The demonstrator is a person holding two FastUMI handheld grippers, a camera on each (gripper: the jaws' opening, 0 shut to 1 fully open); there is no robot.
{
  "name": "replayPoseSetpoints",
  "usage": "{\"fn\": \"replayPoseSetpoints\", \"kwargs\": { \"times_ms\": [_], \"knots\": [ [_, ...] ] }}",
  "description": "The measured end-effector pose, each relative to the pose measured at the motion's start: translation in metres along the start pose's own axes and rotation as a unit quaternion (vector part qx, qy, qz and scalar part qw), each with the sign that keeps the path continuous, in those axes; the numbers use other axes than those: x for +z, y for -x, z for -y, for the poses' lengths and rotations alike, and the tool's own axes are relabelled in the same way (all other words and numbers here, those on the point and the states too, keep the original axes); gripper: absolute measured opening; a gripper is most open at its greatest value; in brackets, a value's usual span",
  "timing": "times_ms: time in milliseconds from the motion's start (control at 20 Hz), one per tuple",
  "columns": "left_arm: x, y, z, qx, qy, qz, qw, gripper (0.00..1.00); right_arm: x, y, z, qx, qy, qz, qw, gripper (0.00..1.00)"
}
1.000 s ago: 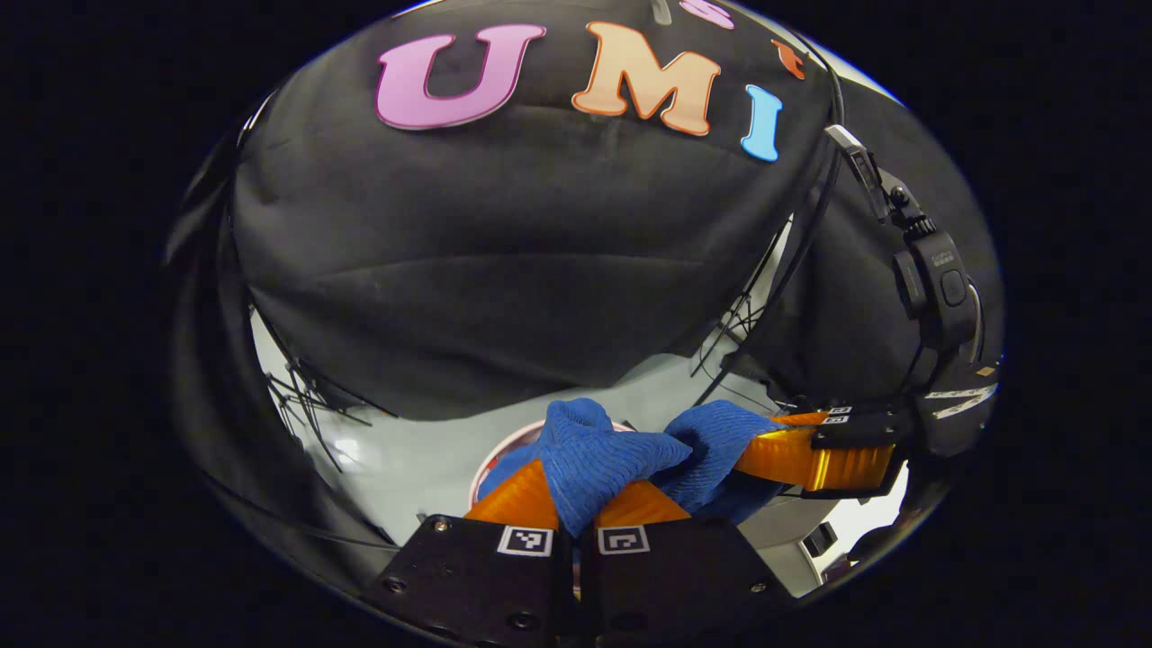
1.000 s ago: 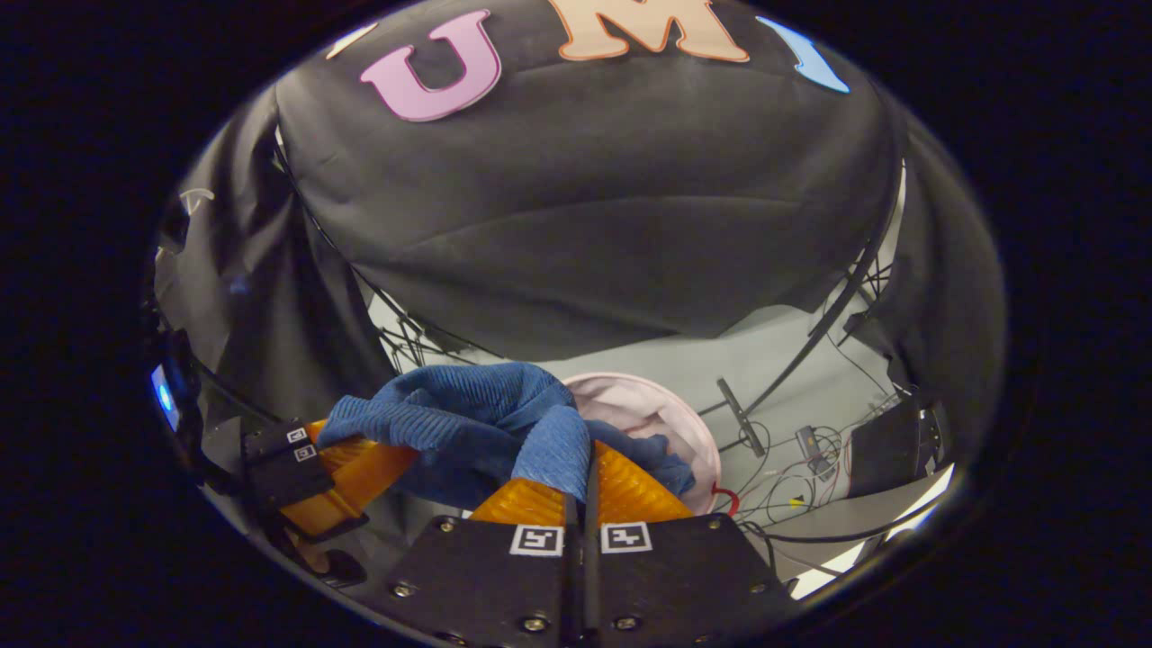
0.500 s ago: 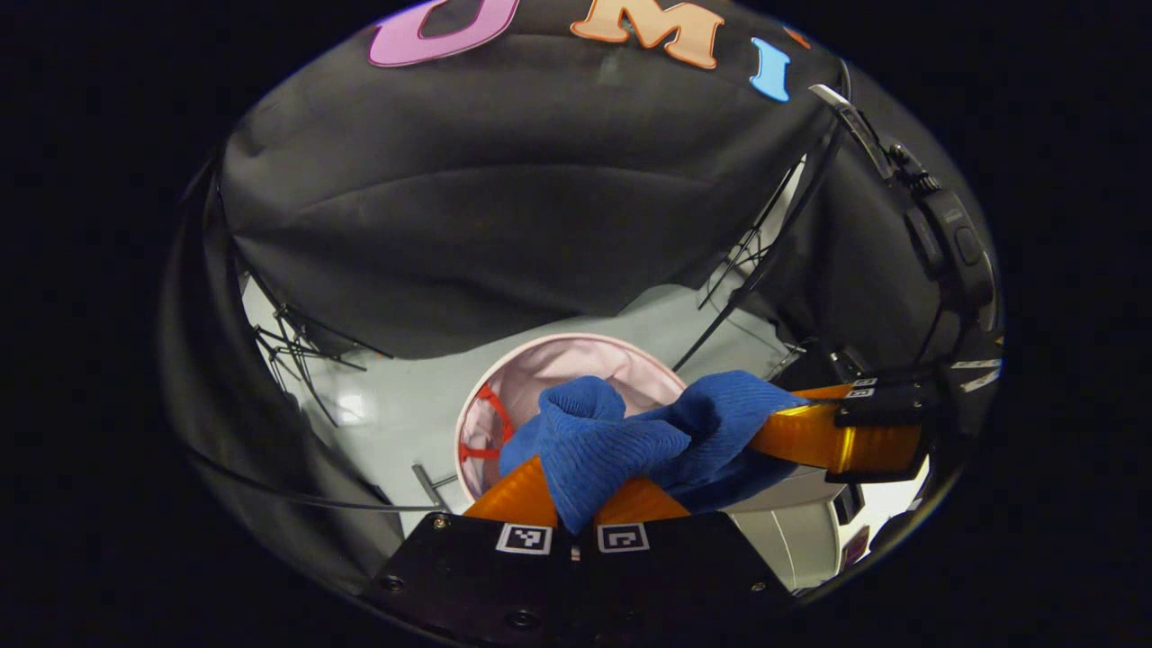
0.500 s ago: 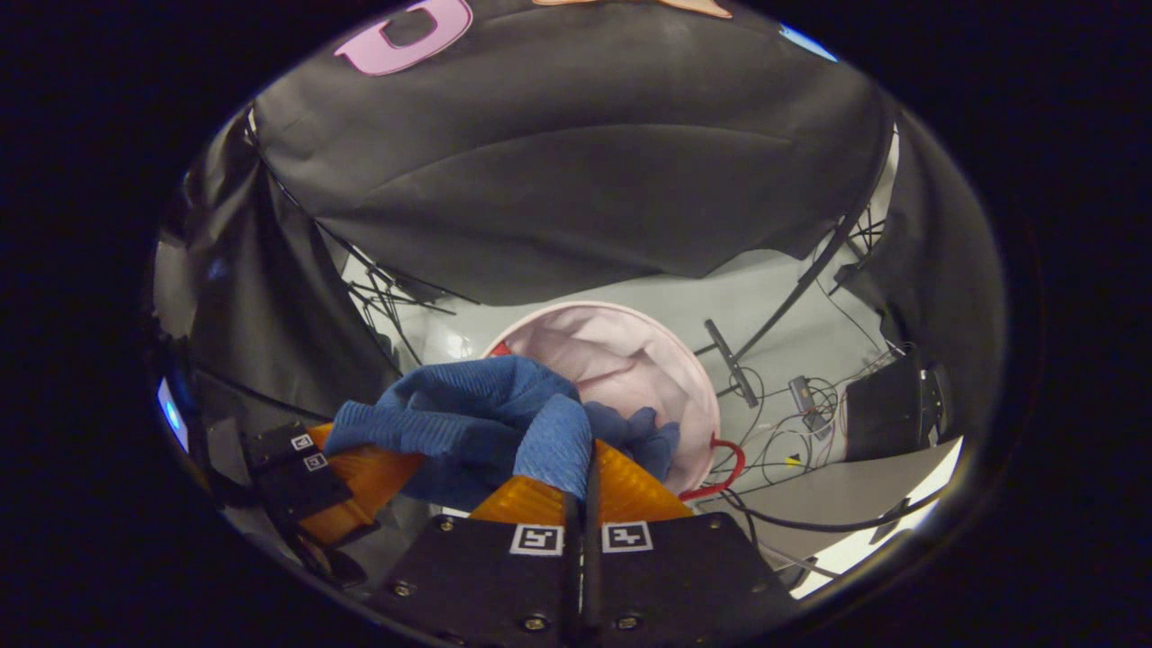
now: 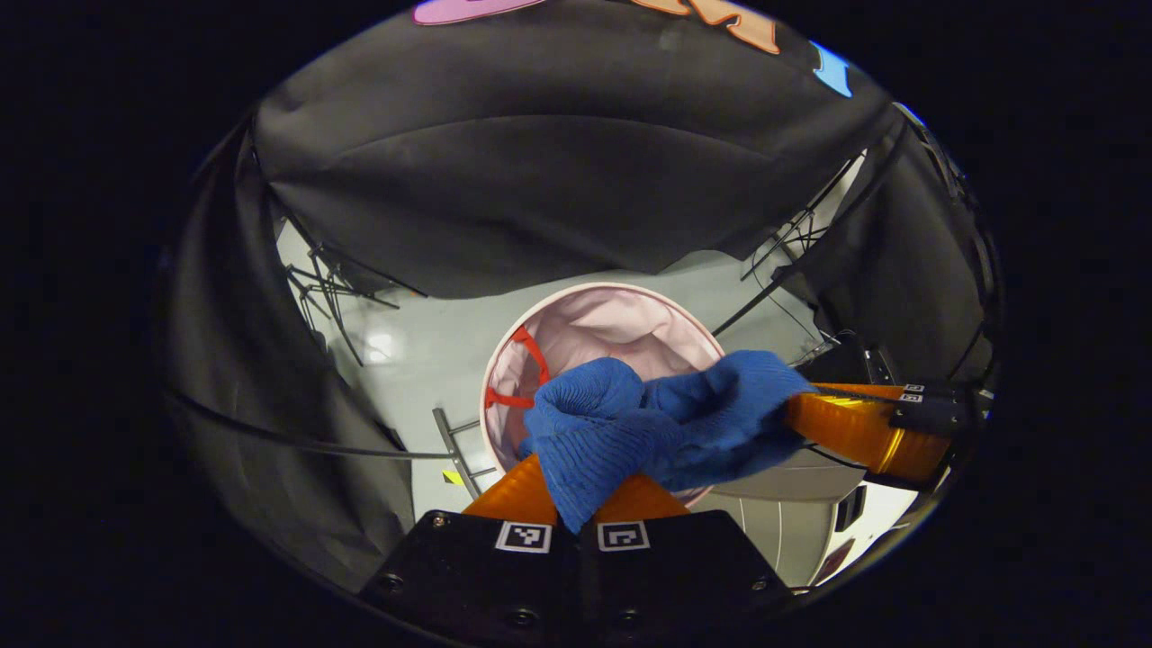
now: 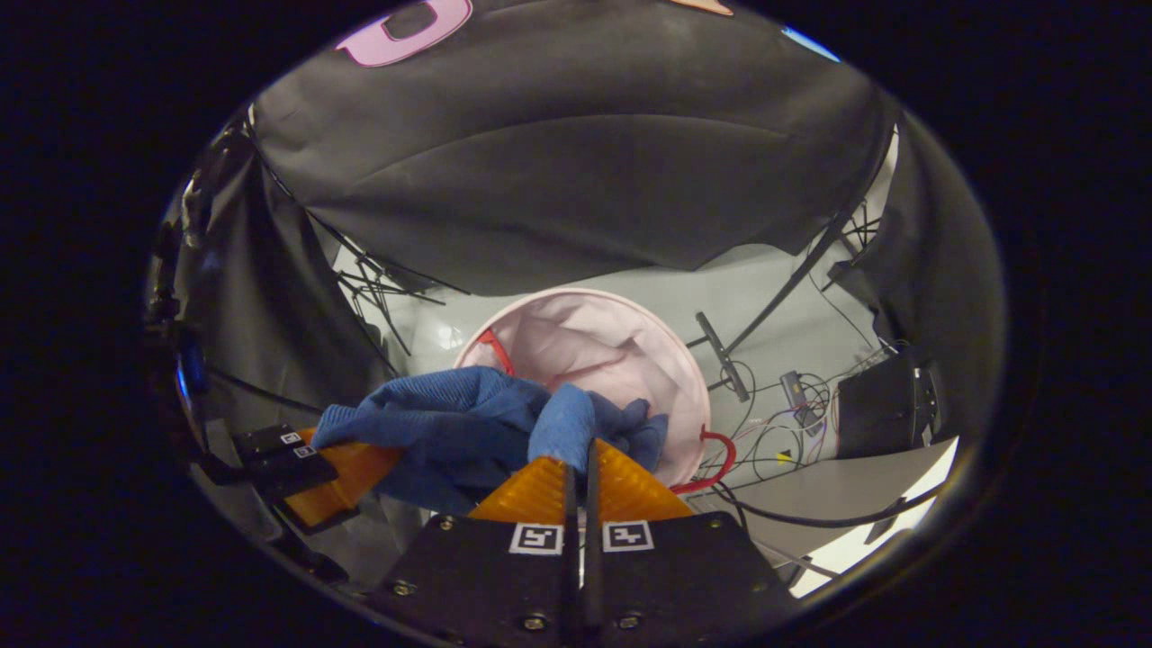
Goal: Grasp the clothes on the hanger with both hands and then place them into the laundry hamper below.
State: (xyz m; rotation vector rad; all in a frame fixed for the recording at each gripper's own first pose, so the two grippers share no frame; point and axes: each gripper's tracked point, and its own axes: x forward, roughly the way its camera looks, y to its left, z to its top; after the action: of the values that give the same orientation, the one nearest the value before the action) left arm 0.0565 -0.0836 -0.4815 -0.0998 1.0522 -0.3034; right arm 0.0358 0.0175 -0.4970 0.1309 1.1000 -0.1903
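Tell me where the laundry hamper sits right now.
In both views the pink laundry hamper stands open on the grey floor, just beyond the blue garment both hand-held grippers clamp.

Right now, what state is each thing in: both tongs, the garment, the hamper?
Left tongs: shut on the garment.
Right tongs: shut on the garment.
Garment: blue knit, bunched, held between both tongs above the hamper, not yet dropped in.
Hamper: open-topped, upright on the floor; pink lining with red handles; nothing visible inside.
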Motion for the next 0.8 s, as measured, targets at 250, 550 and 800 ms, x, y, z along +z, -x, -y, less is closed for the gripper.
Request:
{"fn": "replayPoseSetpoints", "kwargs": {
  "times_ms": [250,550,800],
  "knots": [
    [0.004,0.037,0.000,0.005,0.027,-0.003,1.000,0.11,0.018,0.027,-0.013,0.013,0.025,0.018,0.999,0.05],
    [0.041,0.073,0.006,0.027,0.037,0.047,0.998,0.38,0.024,0.069,-0.023,0.034,0.022,0.044,0.998,0.08],
    [0.043,0.104,0.000,0.054,0.033,0.067,0.996,0.46,0.042,0.105,-0.016,0.018,0.044,0.086,0.995,0.46]
  ]
}}
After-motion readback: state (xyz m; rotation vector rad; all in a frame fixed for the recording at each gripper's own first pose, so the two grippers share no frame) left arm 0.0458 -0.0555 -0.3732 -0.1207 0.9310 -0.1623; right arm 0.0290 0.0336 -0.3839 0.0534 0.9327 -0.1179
